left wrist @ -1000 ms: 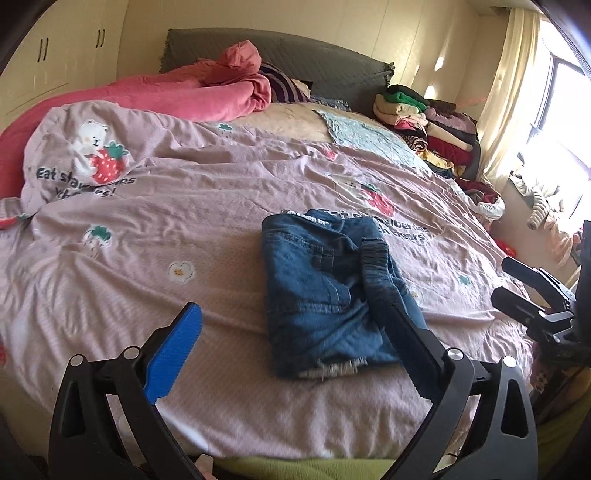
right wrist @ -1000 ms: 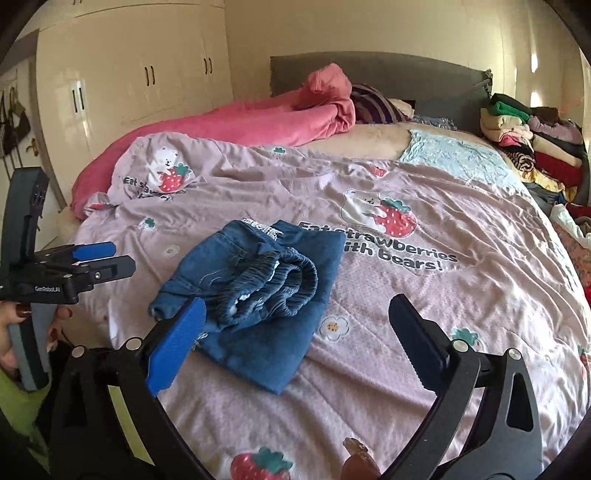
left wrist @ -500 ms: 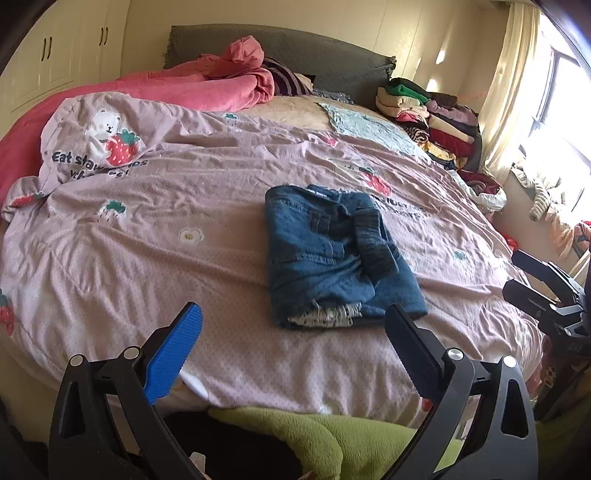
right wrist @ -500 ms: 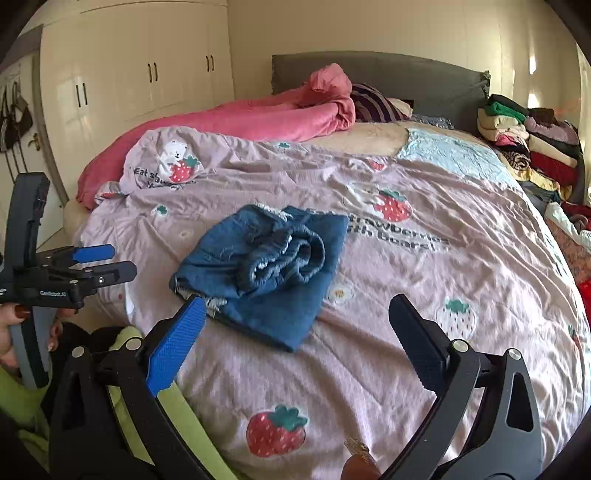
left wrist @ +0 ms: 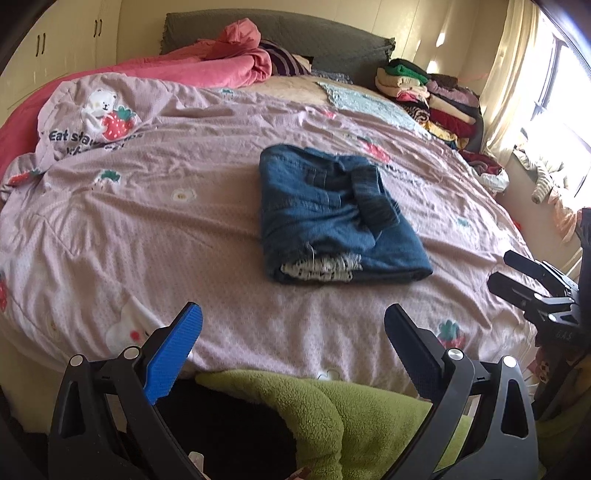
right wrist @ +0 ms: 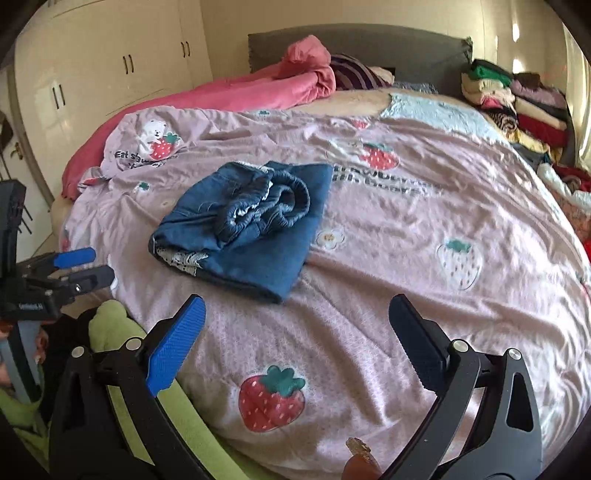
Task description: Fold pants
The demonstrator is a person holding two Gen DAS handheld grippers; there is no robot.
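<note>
Blue denim pants (left wrist: 332,218) lie folded into a compact bundle on the lilac strawberry-print quilt (left wrist: 155,221), waistband bunched on top. The same pants (right wrist: 251,221) sit left of centre in the right wrist view. My left gripper (left wrist: 293,325) is open and empty, held over the bed's near edge, well short of the pants. My right gripper (right wrist: 297,314) is also open and empty, back from the bundle. Each gripper appears from the side in the other's view: the right gripper (left wrist: 517,273) and the left gripper (right wrist: 88,266).
A pink blanket (left wrist: 207,66) is heaped by the grey headboard (left wrist: 295,33). Stacks of folded clothes (left wrist: 428,96) line the far right side. A green fleece garment (left wrist: 332,406) on the person fills the foreground. White wardrobes (right wrist: 110,62) stand at left, a curtained window (left wrist: 554,92) at right.
Both grippers have drawn back toward the bed's near edge, away from the folded pants, which now lie farther off. The pants themselves have not moved. Both grippers stay open.
</note>
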